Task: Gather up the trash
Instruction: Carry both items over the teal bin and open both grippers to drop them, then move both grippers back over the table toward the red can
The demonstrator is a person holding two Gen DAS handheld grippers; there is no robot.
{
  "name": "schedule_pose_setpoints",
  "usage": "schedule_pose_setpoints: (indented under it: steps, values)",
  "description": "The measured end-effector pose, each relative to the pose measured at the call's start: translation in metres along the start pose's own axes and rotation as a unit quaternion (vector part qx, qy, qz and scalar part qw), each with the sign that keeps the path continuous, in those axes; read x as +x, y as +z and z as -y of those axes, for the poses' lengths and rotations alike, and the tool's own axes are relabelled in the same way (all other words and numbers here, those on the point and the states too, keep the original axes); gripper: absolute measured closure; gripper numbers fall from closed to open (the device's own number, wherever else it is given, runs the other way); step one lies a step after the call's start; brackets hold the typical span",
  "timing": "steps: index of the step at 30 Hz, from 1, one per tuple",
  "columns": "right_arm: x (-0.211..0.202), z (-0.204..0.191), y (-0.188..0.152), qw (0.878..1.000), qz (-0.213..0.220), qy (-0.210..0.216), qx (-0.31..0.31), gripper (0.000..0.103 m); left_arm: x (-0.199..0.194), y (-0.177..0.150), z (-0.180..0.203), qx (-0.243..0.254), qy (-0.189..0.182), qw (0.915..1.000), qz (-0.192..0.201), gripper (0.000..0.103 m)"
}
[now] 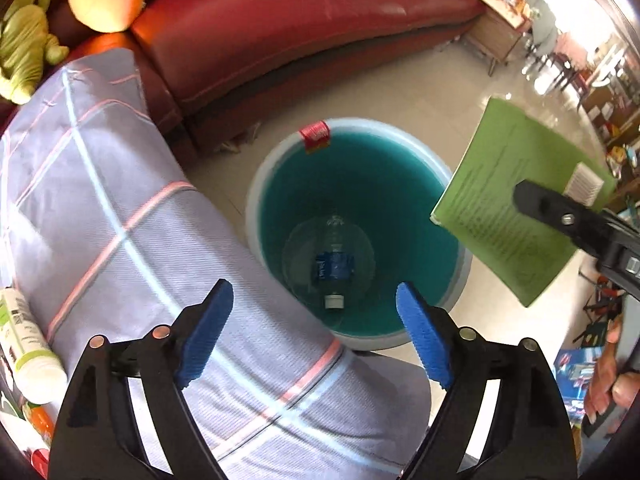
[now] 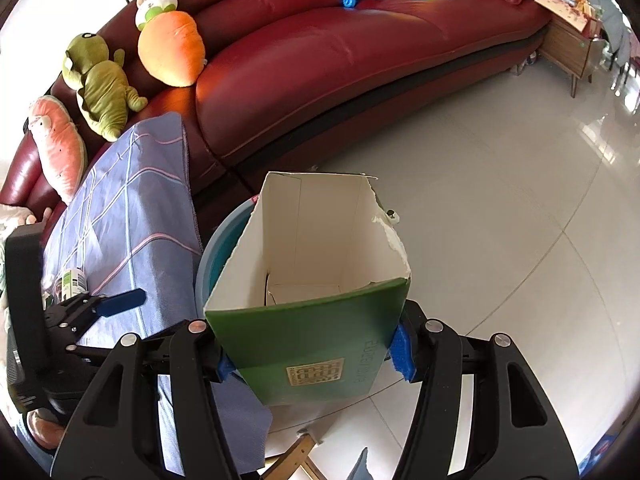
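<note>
The left gripper [image 1: 314, 326] hangs wide open and empty above the teal bin [image 1: 256, 200] containing a plastic bottle [image 1: 334, 268], while the right gripper [image 2: 314, 354], at 3 o'clock, clamps a green carton [image 2: 308, 344].

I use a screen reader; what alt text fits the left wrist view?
The open left gripper hangs above a teal bin with a plastic bottle inside. At right, the right gripper holds a green carton near the rim.
</note>
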State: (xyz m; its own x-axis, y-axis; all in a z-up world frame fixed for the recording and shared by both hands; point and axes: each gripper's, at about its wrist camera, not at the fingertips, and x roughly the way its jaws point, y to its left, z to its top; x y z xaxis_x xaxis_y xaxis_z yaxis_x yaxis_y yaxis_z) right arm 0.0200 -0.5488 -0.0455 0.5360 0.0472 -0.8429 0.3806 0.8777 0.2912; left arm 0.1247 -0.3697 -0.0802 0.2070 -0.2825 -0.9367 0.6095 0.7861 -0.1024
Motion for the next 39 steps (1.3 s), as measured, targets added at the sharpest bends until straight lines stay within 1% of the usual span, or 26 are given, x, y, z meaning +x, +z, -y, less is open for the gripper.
schedule_pose_setpoints:
  steps: [2,4,5,7,9,10,11,16,19,23,26,30,35,39]
  values:
    - [0.004,-0.006,0.001,1.0,-0.005,0.004,-0.004,0.046,-0.01,-0.003,-0.006,-0.005,-0.002,0.9999,0.014,0.014]
    - [0.011,-0.015,0.003,1.0,-0.014,0.012,-0.012,0.044,-0.022,-0.008,-0.015,-0.013,0.0,0.9994,0.032,0.009]
    - [0.014,-0.019,0.003,1.0,-0.017,0.015,-0.015,0.041,-0.027,-0.011,-0.019,-0.018,0.0,0.9991,0.039,0.008]
    - [0.021,-0.03,0.004,0.999,-0.025,0.016,-0.028,0.04,-0.037,-0.017,-0.028,-0.028,-0.002,0.9983,0.052,0.007]
    - [0.026,-0.037,0.006,0.999,-0.028,0.013,-0.034,0.038,-0.043,-0.023,-0.036,-0.037,0.0,0.9977,0.057,0.006]
    - [0.029,-0.041,0.008,0.999,-0.03,0.012,-0.037,0.031,-0.045,-0.026,-0.041,-0.042,0.002,0.9975,0.056,0.006]
    - [0.031,-0.043,0.009,0.999,-0.031,0.012,-0.038,0.028,-0.047,-0.029,-0.045,-0.046,0.004,0.9973,0.057,0.005]
    - [0.037,-0.054,0.009,0.998,-0.039,-0.002,-0.044,0.028,-0.056,-0.041,-0.065,-0.067,0.007,0.9959,0.06,0.005]
    - [0.038,-0.06,0.004,0.998,-0.045,-0.01,-0.044,0.022,-0.062,-0.047,-0.073,-0.074,0.006,0.9951,0.065,0.005]
    - [0.032,-0.065,-0.002,0.998,-0.05,-0.021,-0.044,0.022,-0.066,-0.057,-0.08,-0.077,0.002,0.9945,0.071,0.005]
    - [0.02,-0.073,-0.008,0.997,-0.046,-0.03,-0.051,0.022,-0.073,-0.067,-0.087,-0.082,-0.001,0.9939,0.074,0.005]
    - [0.007,-0.089,-0.015,0.997,-0.039,-0.032,-0.066,0.022,-0.085,-0.083,-0.098,-0.091,0.001,0.9925,0.082,0.005]
    - [-0.006,-0.121,-0.029,0.995,-0.034,-0.021,-0.09,0.022,-0.105,-0.109,-0.119,-0.103,0.011,0.9905,0.091,0.005]
    - [-0.015,-0.155,-0.044,0.992,-0.033,-0.01,-0.117,0.022,-0.122,-0.132,-0.139,-0.113,0.02,0.9884,0.099,0.005]
